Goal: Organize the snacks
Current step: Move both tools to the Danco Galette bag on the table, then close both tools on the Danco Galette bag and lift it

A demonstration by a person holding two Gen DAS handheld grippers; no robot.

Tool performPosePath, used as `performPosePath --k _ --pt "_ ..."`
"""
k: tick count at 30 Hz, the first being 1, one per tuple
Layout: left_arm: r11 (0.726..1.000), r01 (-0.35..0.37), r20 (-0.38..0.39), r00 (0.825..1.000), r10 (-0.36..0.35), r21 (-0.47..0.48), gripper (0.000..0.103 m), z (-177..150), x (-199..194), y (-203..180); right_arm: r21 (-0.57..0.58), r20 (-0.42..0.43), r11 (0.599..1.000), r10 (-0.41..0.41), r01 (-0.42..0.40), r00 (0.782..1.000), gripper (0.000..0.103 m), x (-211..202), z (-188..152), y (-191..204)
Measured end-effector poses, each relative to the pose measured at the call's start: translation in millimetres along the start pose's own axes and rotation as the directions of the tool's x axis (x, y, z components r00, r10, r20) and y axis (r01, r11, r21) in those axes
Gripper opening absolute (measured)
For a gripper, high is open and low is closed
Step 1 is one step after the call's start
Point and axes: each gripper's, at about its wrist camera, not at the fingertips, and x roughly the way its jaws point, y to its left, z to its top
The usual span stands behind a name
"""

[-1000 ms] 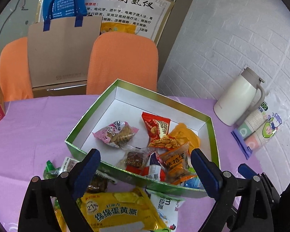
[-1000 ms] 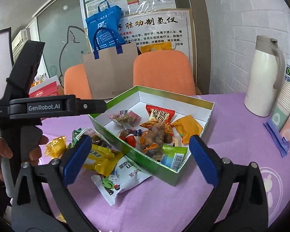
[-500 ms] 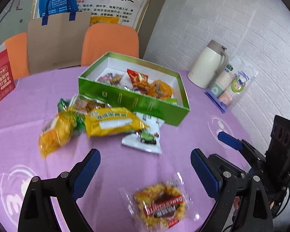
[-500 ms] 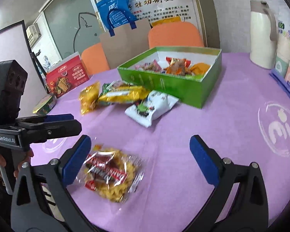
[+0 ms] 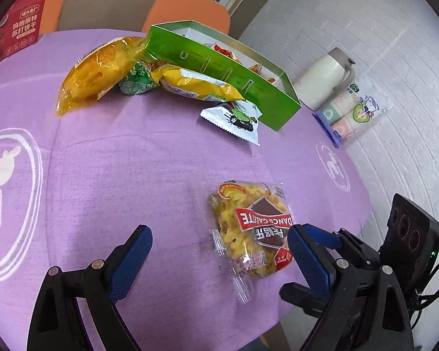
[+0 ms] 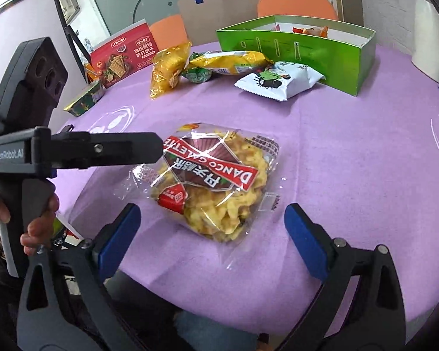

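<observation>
- Plainly, the galette packet (image 6: 213, 178) lies alone near the front edge of the purple tabletop (image 6: 351, 152), well apart from the green box (image 6: 295, 49) and the loose snacks beside that box toward the far edge.
- The right gripper (image 6: 210, 228) hangs just in front of the packet and points down at it; the packet sits ahead of the gap between the blue pads (image 6: 304, 239), roughly centred, with its near end just reaching in between the tips.
- Its jaws stand wide and have just been closing a little; nothing is pinched, and neither pad touches the wrapper.
- The left gripper (image 5: 219, 251) is also spread and empty. From its view the packet lies off to the right, just beside its right pad, perhaps touching the wrapper's edge, though the fisheye makes that hard to judge.
- The packet's long axis runs roughly from the front edge toward the box, slightly slanted, so the right gripper's jaws already straddle its shorter width.
- By that reading the right gripper is the better placed: the packet is square to it, while the left would need to shift sideways first.
- A crinkly clear seal flares out at the near end, so a bite on the bulging middle seems safer than one on the film.
</observation>
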Motion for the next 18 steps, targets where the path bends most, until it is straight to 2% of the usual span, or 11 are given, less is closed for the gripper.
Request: performPosePath --k 4,6,10,11,15,18 --pt "1.0 0.012 0.002 1.0 -0.012 0.006 0.086 1.7 2.7 -0.5 -0.031 0.008 1.0 0.005 -0.005 1.0 0.09 5.5 2.4 5.2" --pt "1.0 0.02 -0.002 1.0 -0.02 0.015 0.08 3.6 6.1 -2.6 -0.039 0.015 0.999 0.007 -0.006 1.0 0.079 7.0 2.9 5.6" --pt "0.999 0.03 -0.023 0.999 -0.029 0.037 0.057 5.4 16.2 -8.2 -0.043 0.021 0.999 0.002 -0.001 1.0 0.069 7.8 3.6 3.8" --pt "0.999 0.014 -0.02 1.0 -0.013 0.042 0.057 5.3 17.6 -8.6 -0.041 0.023 0.999 0.004 -0.003 1.0 0.067 7.0 3.6 3.0" --pt "0.999 0.01 -0.005 1.0 -0.009 0.041 0.045 6.8 14.5 -4.0 -0.034 0.032 0.999 0.023 -0.022 0.999 0.067 5.6 2.9 -0.1" --pt "0.999 0.011 -0.01 1.0 -0.011 0.033 0.045 8.2 15.2 -1.0 -0.033 0.044 0.999 0.027 -0.026 0.999 0.067 5.4 2.2 -0.8"
